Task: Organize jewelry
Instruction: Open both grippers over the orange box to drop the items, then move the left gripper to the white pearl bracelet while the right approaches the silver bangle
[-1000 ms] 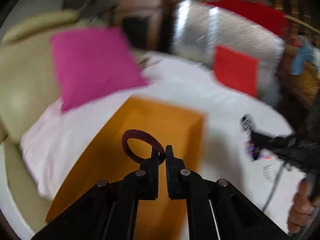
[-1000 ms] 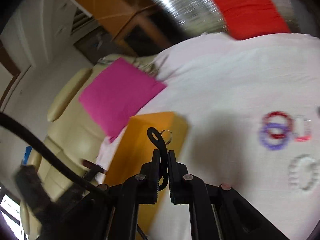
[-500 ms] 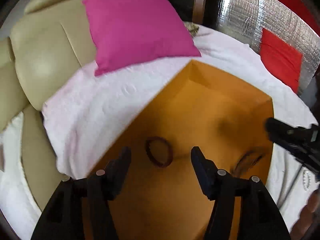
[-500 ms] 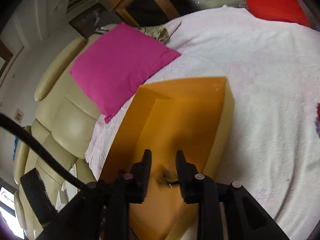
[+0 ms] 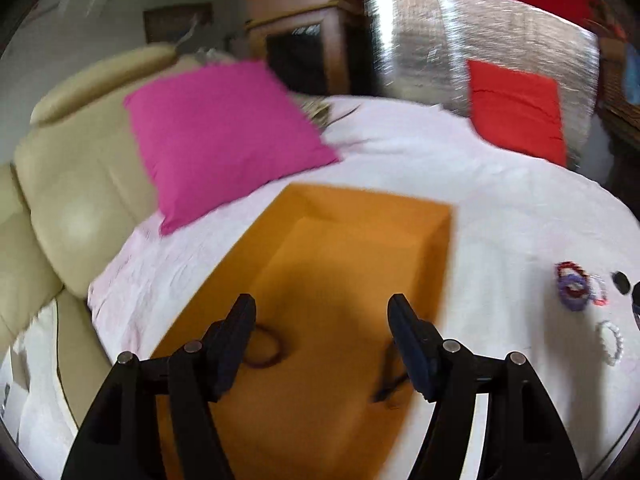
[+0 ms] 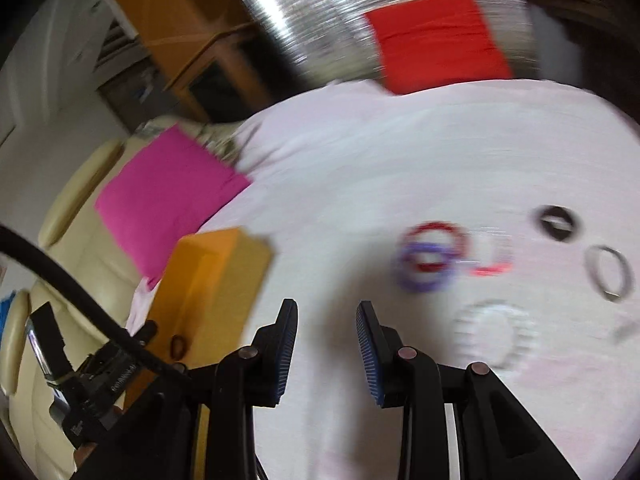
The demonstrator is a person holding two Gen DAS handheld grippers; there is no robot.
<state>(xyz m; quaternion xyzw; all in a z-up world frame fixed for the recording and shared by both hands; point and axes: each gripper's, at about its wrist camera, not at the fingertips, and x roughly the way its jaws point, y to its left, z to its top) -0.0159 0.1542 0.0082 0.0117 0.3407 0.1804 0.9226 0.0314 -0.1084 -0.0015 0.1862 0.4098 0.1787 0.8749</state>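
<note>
While both frames are smeared by motion blur, the layout reads clearly enough. In the left wrist view, the left tongs (image 5: 322,326) stand spread wide with nothing between their fingers, hanging over the open orange box (image 5: 372,216). On the box floor lies a dark red ring (image 5: 267,354), partly hidden behind the left finger, and a thin dark band (image 5: 390,380) sits just beside the right finger; neither touches the tongs as far as the blur allows.

From the right wrist view, the right tongs (image 6: 327,316) are likewise released, gripping nothing, above the white sheet (image 6: 400,152) of the bed, with the box off to their left. Ahead and to the right on the sheet lie the remaining pieces: a red bangle (image 6: 434,226) overlapping a purple bangle (image 6: 424,286), a clear bracelet with a red stretch (image 6: 490,268) just beside them, a black ring (image 6: 558,223), a grey bangle (image 6: 608,274) and a white beaded bracelet (image 6: 516,338) nearest the tongs.

A pink cushion (image 6: 164,196) leans on the cream sofa (image 5: 76,184), and a red cushion (image 6: 436,36) rests against a silver foil panel (image 5: 480,36).
</note>
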